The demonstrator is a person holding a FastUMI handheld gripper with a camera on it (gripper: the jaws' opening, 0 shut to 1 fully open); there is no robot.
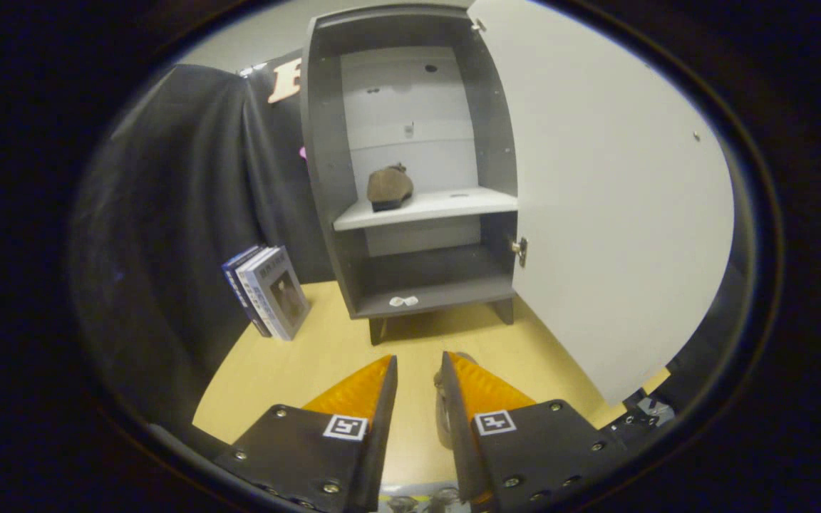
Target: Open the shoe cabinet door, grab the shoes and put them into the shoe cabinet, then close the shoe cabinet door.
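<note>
tongs (419, 374): fingers apart with a narrow gap, clamped on nothing; they hover low over the near part of the table (325, 356).
second shoe (445, 399): a partial shape sits just beside the inner face of the right finger, low on the table; looks like a shoe but too hidden to be sure.
books (271, 291): small stack leaning on the cloth wall at the table's left edge, clear of the path.
shoe cabinet (325, 178): stands at the table's far edge on short legs, facing the tongs.
door (596, 199): already swung wide open to the right; a flat rigid panel, light to swing by the look; best taken at its free edge when closing.
brown shoe (389, 187): on the middle shelf (446, 205), left part, toe toward the tongs.
handling: shoe looks light, soft upper, stiffer sole; likely deforms if pinched hard. Take hold across the heel collar or upper edge, not the rounded toe.
bottom shelf: small white bit (403, 301) near its front edge, unidentified.
</note>
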